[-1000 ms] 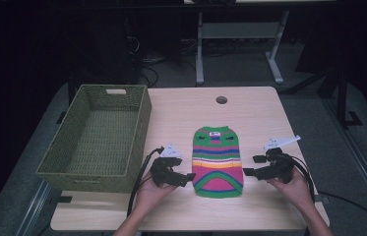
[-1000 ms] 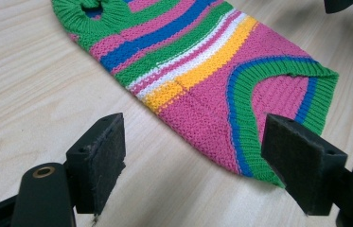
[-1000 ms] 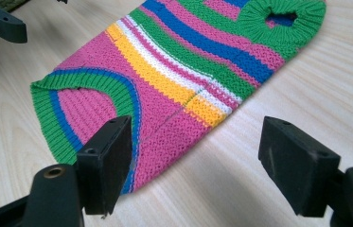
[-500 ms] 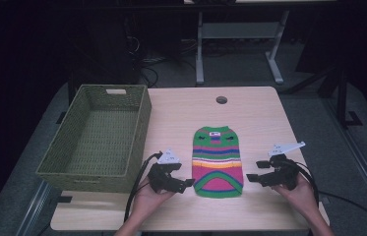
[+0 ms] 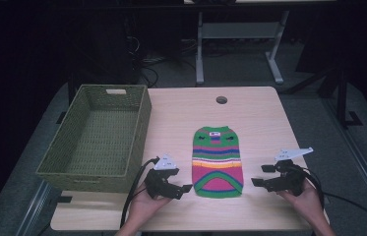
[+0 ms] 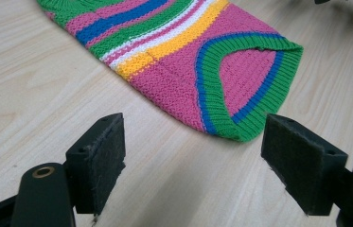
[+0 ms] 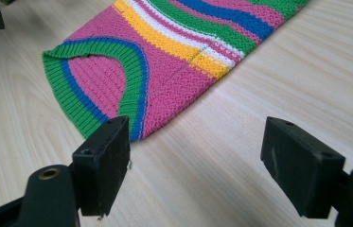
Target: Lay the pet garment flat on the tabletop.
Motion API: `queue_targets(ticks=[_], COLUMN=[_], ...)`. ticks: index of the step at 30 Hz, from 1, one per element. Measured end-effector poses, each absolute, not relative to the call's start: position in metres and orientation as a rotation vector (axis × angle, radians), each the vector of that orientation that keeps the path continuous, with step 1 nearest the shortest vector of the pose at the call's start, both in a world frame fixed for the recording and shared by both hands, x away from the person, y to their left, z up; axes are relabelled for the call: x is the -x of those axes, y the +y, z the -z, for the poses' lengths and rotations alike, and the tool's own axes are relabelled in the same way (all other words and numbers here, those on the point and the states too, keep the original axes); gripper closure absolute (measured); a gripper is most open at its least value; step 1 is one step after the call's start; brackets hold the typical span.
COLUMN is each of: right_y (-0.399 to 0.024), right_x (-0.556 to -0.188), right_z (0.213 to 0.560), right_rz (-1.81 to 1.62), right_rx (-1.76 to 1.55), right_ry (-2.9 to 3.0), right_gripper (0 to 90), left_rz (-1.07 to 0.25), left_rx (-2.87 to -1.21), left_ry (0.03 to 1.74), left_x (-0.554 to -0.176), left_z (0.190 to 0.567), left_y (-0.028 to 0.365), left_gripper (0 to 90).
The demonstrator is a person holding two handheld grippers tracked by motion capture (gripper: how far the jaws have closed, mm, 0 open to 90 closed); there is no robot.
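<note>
Striped knit garment (image 5: 217,161) lying flat, small label near its far end too small to read, left gripper (image 5: 180,189) and right gripper (image 5: 260,175) flanking its near hem, both jaws gaping wide, gripping nothing.

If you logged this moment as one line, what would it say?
left gripper: open, beside sweater hem | right gripper: open, opposite side | sweater: flat on table | basket: empty

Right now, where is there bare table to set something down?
Free: the far strip between the cable hole and the sweater, and the right side beyond it. Crowded: the near edge, with both grippers flanking the sweater's hem. The basket takes the left.
</note>
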State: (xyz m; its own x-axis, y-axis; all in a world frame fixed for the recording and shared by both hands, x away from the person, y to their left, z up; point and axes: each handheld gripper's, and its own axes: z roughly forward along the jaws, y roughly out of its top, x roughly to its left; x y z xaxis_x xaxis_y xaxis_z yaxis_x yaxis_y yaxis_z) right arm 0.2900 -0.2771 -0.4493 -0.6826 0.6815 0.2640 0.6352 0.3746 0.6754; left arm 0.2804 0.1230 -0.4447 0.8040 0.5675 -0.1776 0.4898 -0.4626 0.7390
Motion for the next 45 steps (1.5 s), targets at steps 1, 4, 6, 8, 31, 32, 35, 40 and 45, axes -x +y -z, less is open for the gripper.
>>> queue_targets(ticks=[1,4,6,8,31,32,35,40,45], right_y=[-0.278,-0.279,-0.281,-0.283,-0.308,-0.31,-0.313,-0.318,-0.319], right_x=[-0.29,-0.286,-0.285,-0.283,-0.26,-0.259,-0.255,-0.25,-0.242], right_z=[0.45,0.451,0.451,0.452,0.463,0.463,0.463,0.465,0.47], right_rz=[-1.211,-1.214,-1.208,-1.21,-1.229,-1.23,-1.241,-1.26,-1.261], right_rx=[-1.213,-1.217,-1.222,-1.223,-1.272,-1.265,-1.266,-1.278,-1.276], right_ry=[2.556,2.554,2.555,2.55,2.504,2.503,2.492,2.47,2.442], right_gripper=[24.2,24.1,23.3,23.3,22.6,22.6,22.5,22.1,21.9], left_rz=[-0.117,-0.118,-0.124,-0.122,-0.138,-0.136,-0.14,-0.143,-0.15], left_rx=[-2.143,-2.144,-2.15,-2.148,-2.143,-2.134,-2.134,-2.112,-2.097], left_ry=[0.774,0.773,0.768,0.773,0.799,0.804,0.803,0.803,0.795], left_x=[-0.279,-0.277,-0.275,-0.274,-0.262,-0.262,-0.259,-0.255,-0.254], left_z=[0.444,0.444,0.444,0.444,0.449,0.449,0.449,0.445,0.442], left_y=[0.123,0.124,0.125,0.126,0.144,0.144,0.144,0.147,0.146], left_gripper=[21.9,21.9,21.9,21.7,18.9,18.9,18.4,18.3,18.4])
